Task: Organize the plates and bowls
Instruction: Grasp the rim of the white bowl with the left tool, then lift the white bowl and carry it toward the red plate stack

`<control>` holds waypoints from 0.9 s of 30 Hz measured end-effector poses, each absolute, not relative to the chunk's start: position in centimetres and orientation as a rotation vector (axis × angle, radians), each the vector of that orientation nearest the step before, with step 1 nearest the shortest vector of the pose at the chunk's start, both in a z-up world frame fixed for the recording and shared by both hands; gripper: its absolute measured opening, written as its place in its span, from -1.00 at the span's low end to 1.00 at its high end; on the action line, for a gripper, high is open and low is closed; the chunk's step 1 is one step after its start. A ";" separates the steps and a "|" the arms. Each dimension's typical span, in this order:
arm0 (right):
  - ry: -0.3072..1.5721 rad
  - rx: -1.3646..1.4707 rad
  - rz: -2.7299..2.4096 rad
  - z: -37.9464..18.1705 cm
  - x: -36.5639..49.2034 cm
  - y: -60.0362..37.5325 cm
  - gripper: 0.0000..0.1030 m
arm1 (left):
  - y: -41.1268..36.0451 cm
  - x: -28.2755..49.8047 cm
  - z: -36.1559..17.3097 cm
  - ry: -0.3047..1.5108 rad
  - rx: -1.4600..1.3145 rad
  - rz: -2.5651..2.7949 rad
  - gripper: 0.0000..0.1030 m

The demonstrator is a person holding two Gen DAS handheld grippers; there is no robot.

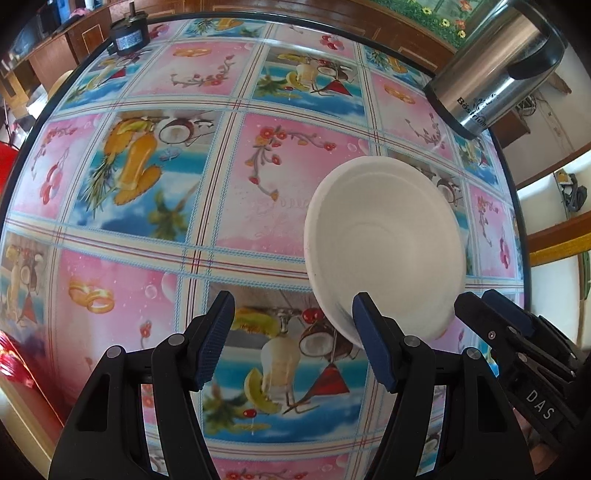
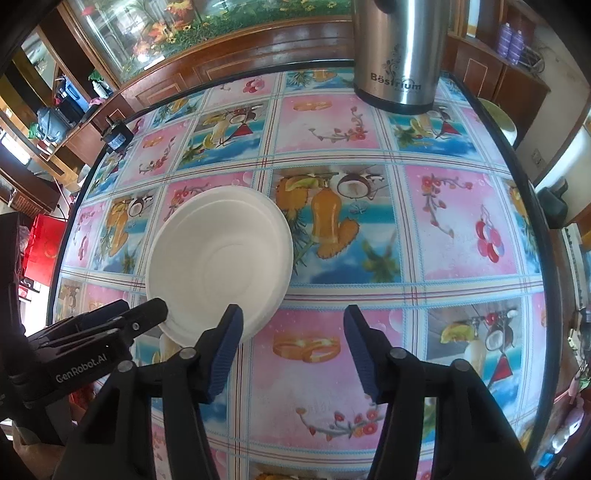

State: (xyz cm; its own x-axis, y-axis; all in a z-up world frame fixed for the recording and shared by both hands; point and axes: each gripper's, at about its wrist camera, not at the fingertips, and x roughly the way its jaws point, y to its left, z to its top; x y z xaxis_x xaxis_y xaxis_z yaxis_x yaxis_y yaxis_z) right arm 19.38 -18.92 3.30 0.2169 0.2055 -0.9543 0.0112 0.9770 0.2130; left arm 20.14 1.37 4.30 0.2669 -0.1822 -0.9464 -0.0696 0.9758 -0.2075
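A: Nearest the camera, how do the two tools stand?

B: The left gripper (image 1: 293, 328) points steeply down at the round table (image 1: 122, 266); its jaws stand apart with nothing between them, only the patterned tablecloth (image 1: 236, 177) below. The right gripper (image 2: 293, 343) is posed likewise, its jaws apart over a pink square with gold rings, also empty.

A: Where is the task's item?

B: The white bowl (image 1: 384, 240) rests upright on the cloth. Seen from the left gripper, it lies just ahead and to the right, its near rim passing behind the right finger (image 1: 373, 343); whether they touch cannot be told. Seen from the right gripper, the same white bowl (image 2: 221, 262) lies ahead and to the left, its rim just beside the left finger (image 2: 225, 347). The bowl thus sits between the two tools, and each tool's tip appears at the edge of the other's view.

A: And farther out?

B: Beyond the bowl, at the far edge, stands a steel flask (image 2: 399, 55). A small black cylinder (image 1: 129, 35) sits far left of it, near the table rim.
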 end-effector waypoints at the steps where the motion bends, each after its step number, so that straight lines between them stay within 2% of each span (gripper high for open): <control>1: 1.356 0.194 0.133 3.0 19.6 -18.9 -0.08 | 1.3 20.3 4.2 1.304 -0.224 -0.076 0.27; 7: 1.373 0.212 0.133 2.0 20.1 -18.6 -0.31 | 0.8 20.8 3.4 1.311 -0.215 -0.084 0.14; 9: 1.381 0.212 0.135 1.7 20.2 -18.4 -0.51 | 0.6 21.1 3.1 1.320 -0.210 -0.090 0.02; 10: 1.387 0.215 0.135 1.5 20.3 -18.3 -0.55 | 0.4 21.2 2.9 1.326 -0.208 -0.094 -0.09; 12: 1.394 0.222 0.135 1.3 20.3 -18.1 -0.69 | 0.0 21.2 2.7 1.328 -0.205 -0.101 -0.19; 15: 1.394 0.211 0.138 1.3 20.3 -17.6 -0.70 | -0.7 21.0 2.9 1.316 -0.185 -0.120 -0.42; 27: 1.401 0.180 0.156 1.7 18.3 -16.5 -0.71 | -0.1 18.0 2.7 1.316 -0.205 -0.114 -0.49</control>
